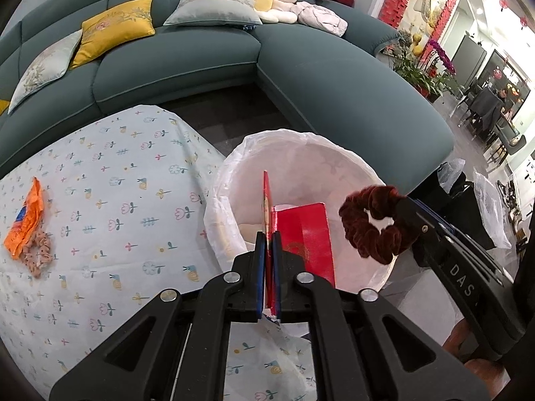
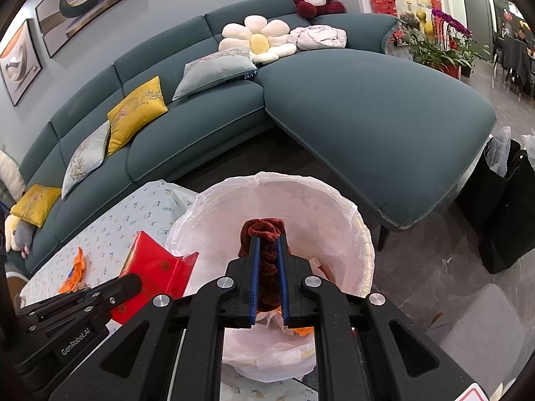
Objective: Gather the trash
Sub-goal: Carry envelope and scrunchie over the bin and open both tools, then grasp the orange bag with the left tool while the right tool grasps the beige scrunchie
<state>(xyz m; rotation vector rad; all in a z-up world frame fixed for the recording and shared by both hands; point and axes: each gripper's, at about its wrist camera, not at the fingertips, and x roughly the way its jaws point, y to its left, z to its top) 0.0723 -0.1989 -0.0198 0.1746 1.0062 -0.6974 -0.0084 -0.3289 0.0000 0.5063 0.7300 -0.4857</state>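
The left gripper (image 1: 267, 237) has its jaws pinched nearly flat on a red packet (image 1: 306, 240). The packet stands on edge between the jaws and sticks out past their tips, over the mouth of the white-lined trash bin (image 1: 230, 173).

The right gripper (image 2: 267, 240) has its jaws squeezed on a dark red scrunchie (image 2: 264, 227). It bulges out above the tips and also hangs over the bin.

On the desk (image 1: 110, 207), with its flowered cloth, lie an orange wrapper (image 1: 25, 220) and a pink scrunchie (image 1: 36, 254), touching each other and well apart from both grippers.

The bottom of the bin is hidden behind the grippers. Something orange peeks out under the right jaws, but it is hard to tell what.
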